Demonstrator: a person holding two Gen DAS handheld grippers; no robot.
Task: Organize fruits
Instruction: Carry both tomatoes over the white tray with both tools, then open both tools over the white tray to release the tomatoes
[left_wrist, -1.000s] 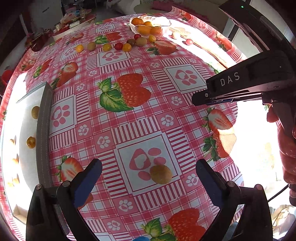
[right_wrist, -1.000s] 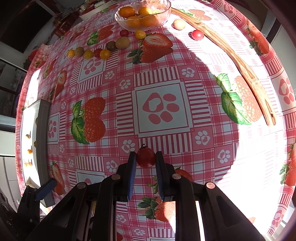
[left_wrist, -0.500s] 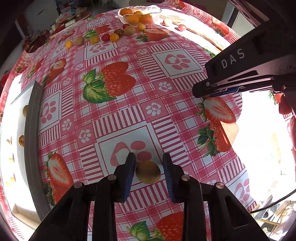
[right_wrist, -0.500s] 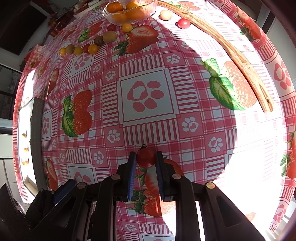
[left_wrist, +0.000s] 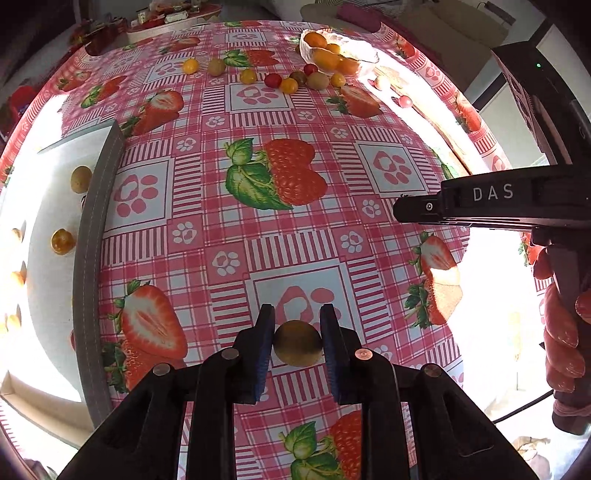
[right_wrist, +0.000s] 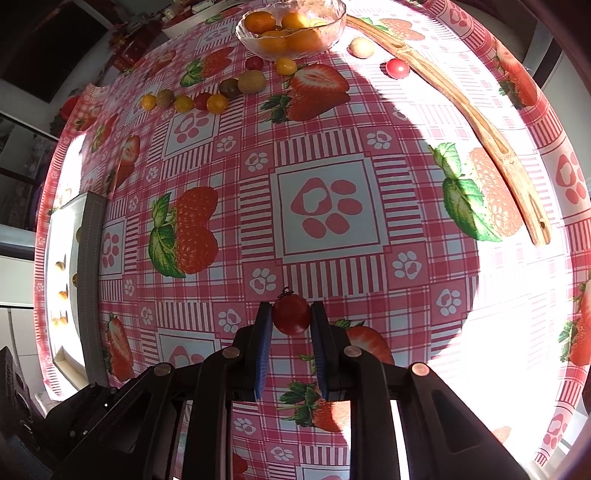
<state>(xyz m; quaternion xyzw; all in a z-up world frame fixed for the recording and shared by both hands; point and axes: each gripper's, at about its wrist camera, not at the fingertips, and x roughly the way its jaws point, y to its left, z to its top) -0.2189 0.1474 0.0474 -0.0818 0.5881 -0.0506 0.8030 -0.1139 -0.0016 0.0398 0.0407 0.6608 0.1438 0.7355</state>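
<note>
My left gripper (left_wrist: 297, 341) is shut on a yellow-brown round fruit (left_wrist: 297, 344) and holds it over the strawberry tablecloth. My right gripper (right_wrist: 291, 317) is shut on a red cherry tomato (right_wrist: 291, 314) with a stem, also above the cloth. A grey-edged white tray (left_wrist: 94, 236) lies at the left with several small yellow fruits in it (left_wrist: 62, 242); it also shows in the right wrist view (right_wrist: 92, 280). A row of small tomatoes and fruits (right_wrist: 207, 98) lies far off, by a glass bowl of oranges (right_wrist: 291, 33).
A long wooden utensil (right_wrist: 480, 122) lies at the right of the table. A pale fruit (right_wrist: 362, 48) and a red tomato (right_wrist: 398, 68) lie beside it. The right gripper's body (left_wrist: 517, 199) crosses the left wrist view at the right. Bright sun washes out the table's near right.
My left gripper was open around the yellow-brown fruit on the cloth, then shut on it and raised it. My right gripper kept hold of the tomato and shifted slightly.
</note>
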